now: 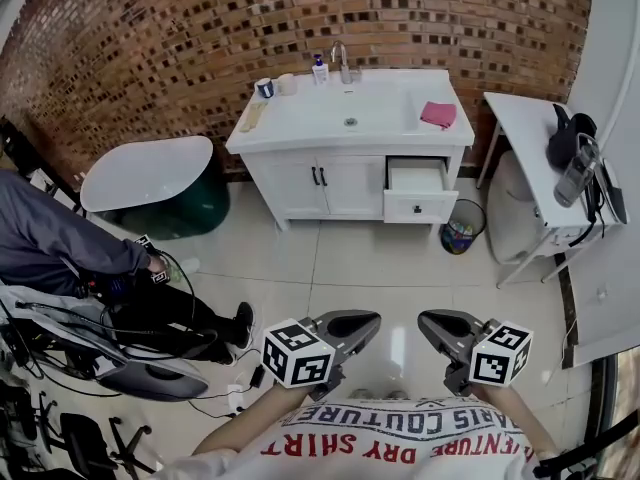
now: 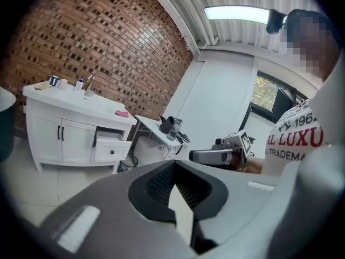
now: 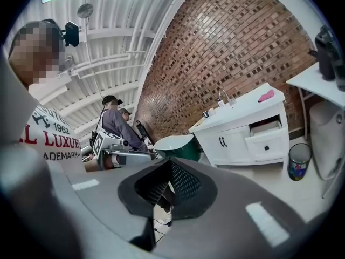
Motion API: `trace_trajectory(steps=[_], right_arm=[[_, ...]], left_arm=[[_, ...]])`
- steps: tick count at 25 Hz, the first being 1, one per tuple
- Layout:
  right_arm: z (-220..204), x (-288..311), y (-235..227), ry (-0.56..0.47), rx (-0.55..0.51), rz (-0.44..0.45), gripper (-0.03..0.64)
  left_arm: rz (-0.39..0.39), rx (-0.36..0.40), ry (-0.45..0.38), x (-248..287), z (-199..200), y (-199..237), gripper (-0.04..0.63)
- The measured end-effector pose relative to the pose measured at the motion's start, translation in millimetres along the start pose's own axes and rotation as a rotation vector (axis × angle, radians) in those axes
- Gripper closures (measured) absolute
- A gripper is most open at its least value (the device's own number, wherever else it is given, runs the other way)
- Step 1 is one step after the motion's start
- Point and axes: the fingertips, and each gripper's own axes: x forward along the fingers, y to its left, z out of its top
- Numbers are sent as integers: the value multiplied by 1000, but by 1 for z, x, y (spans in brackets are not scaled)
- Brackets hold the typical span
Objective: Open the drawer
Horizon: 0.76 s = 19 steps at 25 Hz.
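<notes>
The white vanity [image 1: 300, 183] stands against the brick wall, far across the tiled floor. Its right-hand drawer [image 1: 418, 190] is pulled out, dark knob facing me; it also shows as the drawer [image 2: 110, 147] and the drawer [image 3: 267, 136] in the gripper views. Both grippers hang close to my chest, well short of the vanity. My left gripper [image 1: 372, 320] is shut with nothing in it, its jaws meeting at the left gripper [image 2: 180, 201]. My right gripper [image 1: 425, 320] is shut and empty too, seen as the right gripper [image 3: 161, 198]. Their tips point toward each other.
A white and green bathtub [image 1: 150, 183] sits left of the vanity. A seated person [image 1: 60, 248] with cables and gear is at the left. A waste bin [image 1: 460, 236] and a white side table [image 1: 525, 138] with dark items stand at the right. A pink cloth [image 1: 438, 114] lies on the counter.
</notes>
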Motion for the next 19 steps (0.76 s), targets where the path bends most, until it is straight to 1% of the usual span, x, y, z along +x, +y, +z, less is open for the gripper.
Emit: trace_trajectory(steps=[9, 19], right_arm=[[12, -8, -2, -26, 13, 3, 612], [15, 2, 5, -9, -23, 7, 612]], left_arm=[[-1, 28, 8, 8, 9, -8, 614], [-4, 32, 6, 3, 9, -12, 614]])
